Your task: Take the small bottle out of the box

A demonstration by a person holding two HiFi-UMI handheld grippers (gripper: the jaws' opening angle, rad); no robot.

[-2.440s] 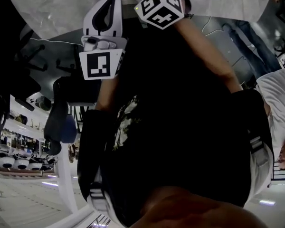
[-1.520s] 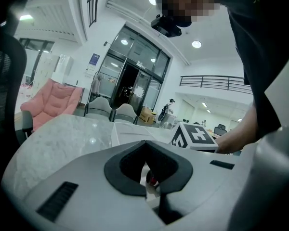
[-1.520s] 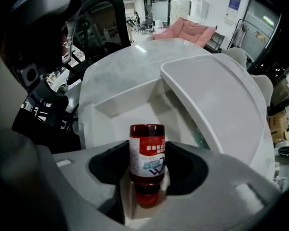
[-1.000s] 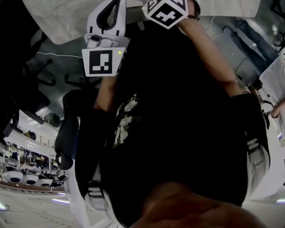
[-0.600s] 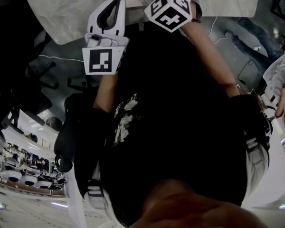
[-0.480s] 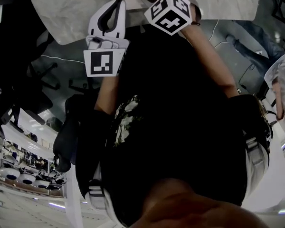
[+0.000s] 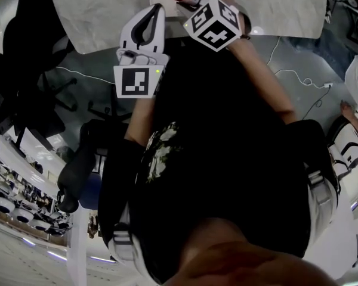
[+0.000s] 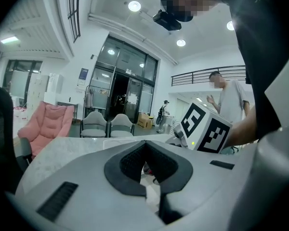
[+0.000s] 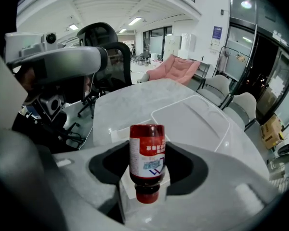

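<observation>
Right gripper clamps small red white-labelled bottle around body, apparently outside clear plastic box on pale marble table. Left gripper, jaws together, empty, waits alongside.

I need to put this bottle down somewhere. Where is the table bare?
Bare marble lies left of the clear tray, between it and the left edge of the table, and beyond the tray toward the pink armchair. The near edge is crowded: the right gripper, shut on the small bottle, and the left gripper stand there.
</observation>
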